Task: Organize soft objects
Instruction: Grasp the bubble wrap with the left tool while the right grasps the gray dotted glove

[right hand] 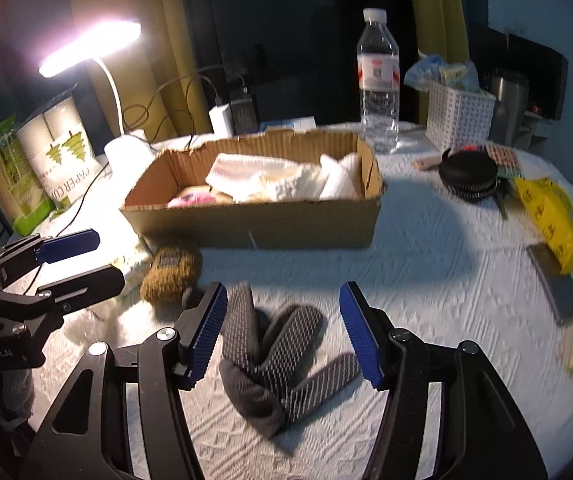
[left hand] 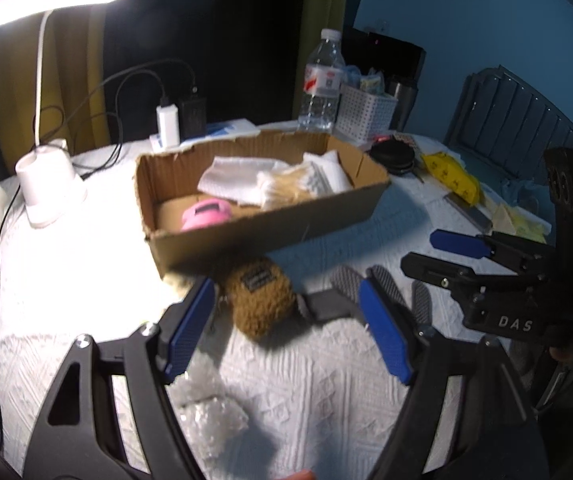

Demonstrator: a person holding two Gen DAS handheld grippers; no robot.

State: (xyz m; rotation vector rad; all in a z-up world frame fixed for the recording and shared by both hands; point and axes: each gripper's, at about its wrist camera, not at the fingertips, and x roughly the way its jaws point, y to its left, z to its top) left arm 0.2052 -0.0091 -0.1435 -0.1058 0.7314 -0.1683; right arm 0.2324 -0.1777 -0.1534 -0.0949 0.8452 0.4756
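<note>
A brown fuzzy pouch (left hand: 260, 300) lies on the white tablecloth just in front of the cardboard box (left hand: 270, 236). My left gripper (left hand: 286, 332) stands open around it, its blue pads apart from it. Grey dotted socks (right hand: 278, 356) lie in a heap between the open pads of my right gripper (right hand: 282, 332), untouched. The box (right hand: 258, 224) holds white cloths (right hand: 270, 180) and a pink soft thing (left hand: 206, 214). In the left wrist view the right gripper (left hand: 434, 254) is at the right; in the right wrist view the left gripper (right hand: 86, 264) is at the left, near the pouch (right hand: 170, 272).
A lit desk lamp (left hand: 46, 184) and cables stand at the back left. A water bottle (right hand: 378, 80), white basket (right hand: 458, 120), black round case (right hand: 468, 176) and yellow packet (right hand: 554, 220) sit to the right. Crumpled plastic wrap (left hand: 210, 424) lies close below the left gripper.
</note>
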